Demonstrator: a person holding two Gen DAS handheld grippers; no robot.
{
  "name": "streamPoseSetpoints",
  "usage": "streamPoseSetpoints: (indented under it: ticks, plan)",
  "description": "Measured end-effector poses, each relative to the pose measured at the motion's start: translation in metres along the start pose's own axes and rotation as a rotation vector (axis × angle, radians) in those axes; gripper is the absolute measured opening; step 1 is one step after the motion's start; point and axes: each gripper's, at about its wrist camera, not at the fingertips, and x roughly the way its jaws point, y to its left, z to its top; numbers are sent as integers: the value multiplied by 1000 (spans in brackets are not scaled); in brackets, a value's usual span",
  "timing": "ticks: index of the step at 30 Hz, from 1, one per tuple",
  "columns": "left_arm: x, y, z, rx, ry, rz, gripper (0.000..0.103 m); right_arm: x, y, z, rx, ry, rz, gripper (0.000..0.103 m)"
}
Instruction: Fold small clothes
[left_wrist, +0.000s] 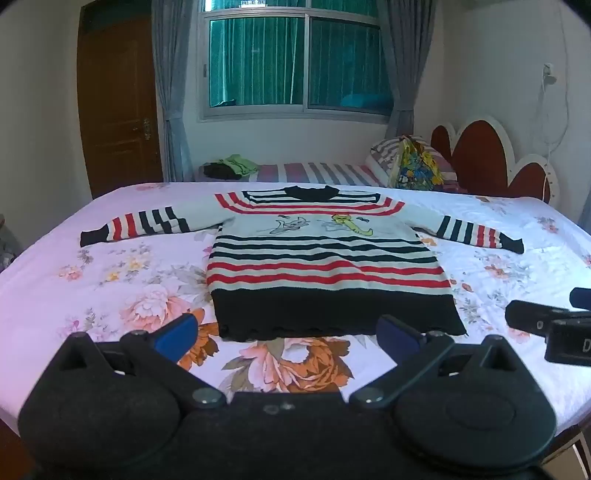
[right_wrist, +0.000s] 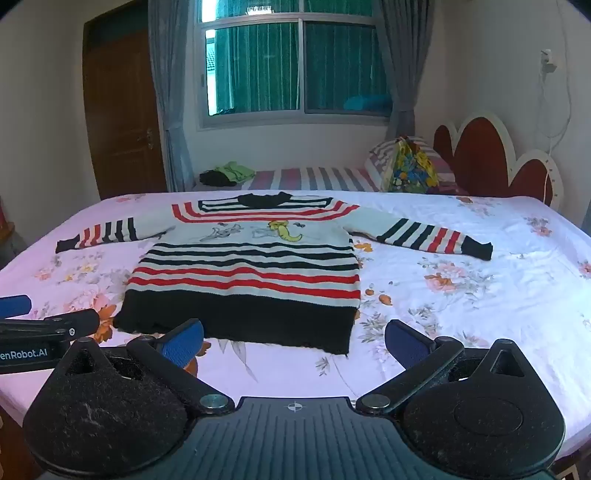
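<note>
A small striped sweater (left_wrist: 325, 258) in white, red and black lies flat on the floral bedsheet (left_wrist: 122, 280), both sleeves spread out, its black hem nearest me. It also shows in the right wrist view (right_wrist: 251, 269). My left gripper (left_wrist: 288, 338) is open and empty, hovering just before the hem. My right gripper (right_wrist: 293, 343) is open and empty near the hem's right corner. The right gripper's fingers (left_wrist: 535, 317) show at the right edge of the left wrist view. The left gripper's fingers (right_wrist: 55, 321) show at the left edge of the right wrist view.
A second bed with a striped sheet (left_wrist: 317, 173) stands behind, with a green and dark clothes pile (left_wrist: 232, 168), a pillow and a colourful bag (left_wrist: 417, 168). A red headboard (left_wrist: 480, 155) is at right, a wooden door (left_wrist: 118, 107) at left, a window (left_wrist: 295, 62) ahead.
</note>
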Motion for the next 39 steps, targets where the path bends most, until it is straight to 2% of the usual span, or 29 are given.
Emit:
streamPoseSetpoints:
  ticks: [5, 8, 39]
  plan:
    - [-2, 2, -2, -4, 9, -20, 102, 3, -5, 0, 9, -7, 6, 103]
    - [2, -3, -2, 19, 18, 10, 102, 2, -8, 1, 12, -4, 4, 103]
    - [10, -4, 3, 10, 24, 3, 102, 8, -9, 7, 48, 4, -8, 103]
